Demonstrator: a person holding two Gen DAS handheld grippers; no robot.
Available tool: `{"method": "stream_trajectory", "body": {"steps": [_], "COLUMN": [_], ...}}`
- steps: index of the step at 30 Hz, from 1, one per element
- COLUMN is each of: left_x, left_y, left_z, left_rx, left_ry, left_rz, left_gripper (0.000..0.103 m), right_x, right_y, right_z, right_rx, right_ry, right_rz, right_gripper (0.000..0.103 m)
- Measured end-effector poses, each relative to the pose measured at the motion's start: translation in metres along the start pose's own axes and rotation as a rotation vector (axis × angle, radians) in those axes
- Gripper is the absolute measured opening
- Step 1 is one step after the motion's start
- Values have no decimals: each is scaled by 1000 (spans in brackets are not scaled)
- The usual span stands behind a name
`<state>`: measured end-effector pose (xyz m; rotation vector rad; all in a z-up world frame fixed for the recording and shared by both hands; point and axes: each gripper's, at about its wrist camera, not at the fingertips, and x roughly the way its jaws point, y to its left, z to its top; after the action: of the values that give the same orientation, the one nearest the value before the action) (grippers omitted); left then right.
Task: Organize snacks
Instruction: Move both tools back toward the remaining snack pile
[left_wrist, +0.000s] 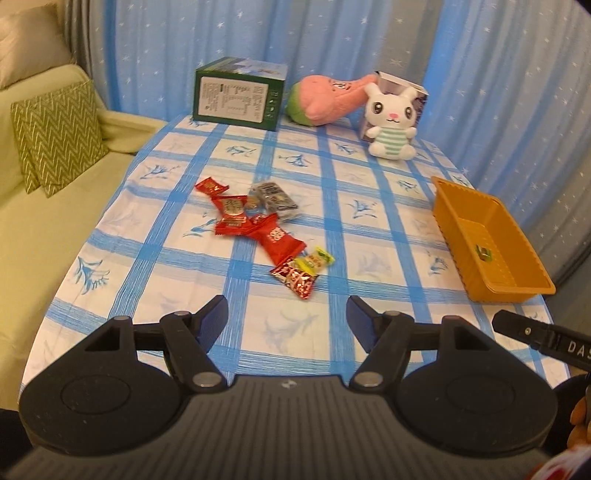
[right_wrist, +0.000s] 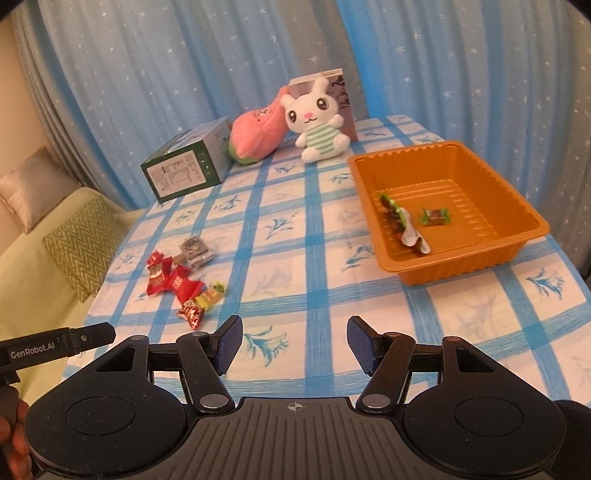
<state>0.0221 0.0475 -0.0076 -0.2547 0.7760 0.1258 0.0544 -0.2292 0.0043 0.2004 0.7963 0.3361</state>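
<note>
Blue starry curtains back a checked-cloth counter (left_wrist: 332, 221). Both the left gripper (left_wrist: 287, 314) and right gripper (right_wrist: 294, 338) hang spread and empty. Loose snacks (left_wrist: 255, 225) lie well left of the orange tray (right_wrist: 491, 236), which holds two. Best approach: descend squarely over the nearest foil candy (left_wrist: 295, 282), pinching one wrapper only.

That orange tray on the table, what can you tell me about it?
The orange tray looks like thin moulded plastic: rectangular, ribbed walls and floor, flat rim. It sits upright and open on the checked tablecloth, apart from the loose snack pile. Two wrapped snacks lie inside. Nothing else touches it; neither claw is near.
</note>
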Motion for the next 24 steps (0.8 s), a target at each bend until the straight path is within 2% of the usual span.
{"method": "stream_trajectory", "body": {"steps": [10, 24], "left_x": [40, 126], "left_y": [10, 2], "left_z": [4, 15], "left_rx": [-82, -140], "left_ry": [22, 71], "left_rz": [1, -27], "left_gripper": [65, 41], "right_x": [42, 109], "right_y": [5, -6], "right_z": [2, 15], "right_rx": [-18, 2], "right_ry": [40, 89], "right_rz": [-1, -8], "right_gripper": [63, 63]}}
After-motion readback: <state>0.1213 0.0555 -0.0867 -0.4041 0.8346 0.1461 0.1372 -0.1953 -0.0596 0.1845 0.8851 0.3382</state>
